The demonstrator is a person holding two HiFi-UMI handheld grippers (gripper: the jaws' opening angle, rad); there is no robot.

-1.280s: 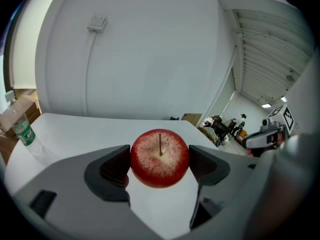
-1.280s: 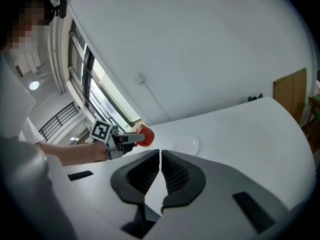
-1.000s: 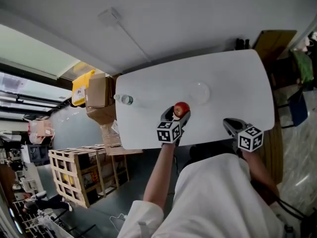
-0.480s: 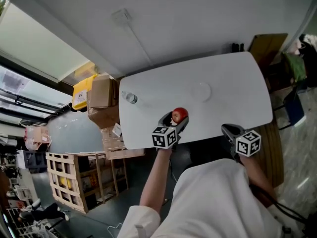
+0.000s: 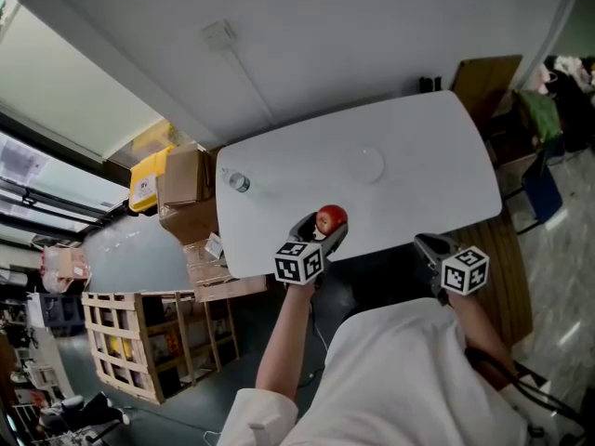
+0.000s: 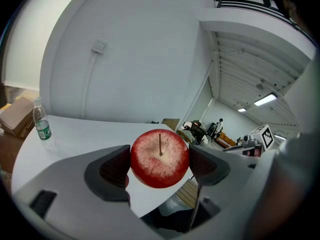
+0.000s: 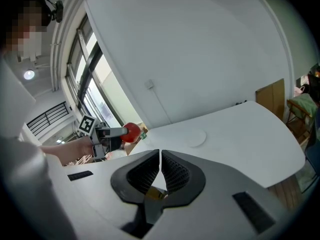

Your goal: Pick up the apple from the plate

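A red apple [image 6: 160,157] with its stem up is clamped between the jaws of my left gripper [image 6: 160,165], lifted above the white table [image 5: 409,179]. From the head view the apple [image 5: 331,218] hangs over the table's near edge, with the left gripper [image 5: 323,228] shut on it. The white plate [image 5: 365,164] lies bare further back on the table, apart from the apple. My right gripper [image 7: 160,173] is shut with nothing in it, off the table's near right edge [image 5: 429,247]. The right gripper view also catches the apple [image 7: 131,131] and the plate [image 7: 195,138].
A clear water bottle [image 5: 237,182] stands near the table's left end, also in the left gripper view [image 6: 42,123]. Cardboard boxes [image 5: 184,186] and a wooden crate [image 5: 153,347] sit on the floor to the left. A chair with clothes [image 5: 544,128] is at the right.
The left gripper with the apple has drifted back toward the table's near edge, away from the plate. The right gripper has hardly moved.
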